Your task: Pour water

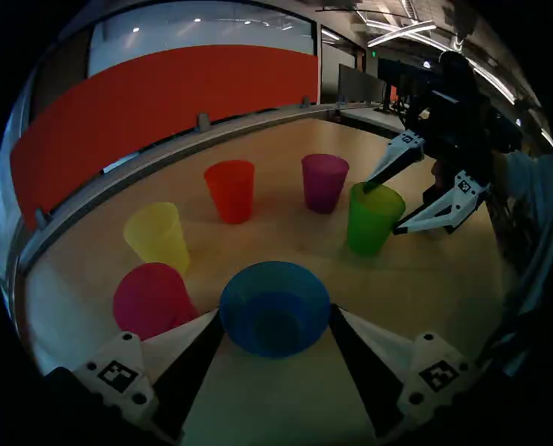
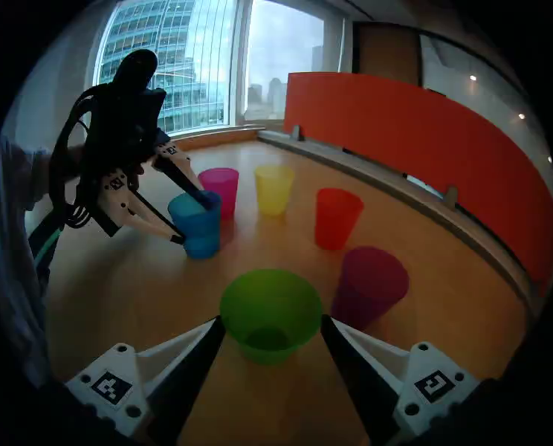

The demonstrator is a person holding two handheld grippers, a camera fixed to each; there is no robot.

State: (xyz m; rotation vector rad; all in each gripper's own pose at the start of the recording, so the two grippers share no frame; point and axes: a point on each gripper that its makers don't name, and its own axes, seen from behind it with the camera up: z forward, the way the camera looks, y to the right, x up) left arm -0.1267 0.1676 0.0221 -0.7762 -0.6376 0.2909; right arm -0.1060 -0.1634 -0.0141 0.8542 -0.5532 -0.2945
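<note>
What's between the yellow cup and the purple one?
An orange plastic cup stands between the yellow plastic cup and purple plastic cup in the left gripper view.

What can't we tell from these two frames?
- Water level in blue cup or green cup: both views, tinted walls and dim light.
- Whether fingers press the cups: both views, rims overlap the tips.
- Base of pink cup: left gripper view, behind a finger.

Riding low over the wooden table (image 1: 440, 290), the left gripper view sits close behind the blue cup (image 1: 275, 308), facing the orange wall panel (image 1: 165, 97). The right gripper view, close behind the green cup (image 2: 270, 312), faces the windows (image 2: 172, 67). Both views share the table and these two cups, seen from opposite sides.
</note>
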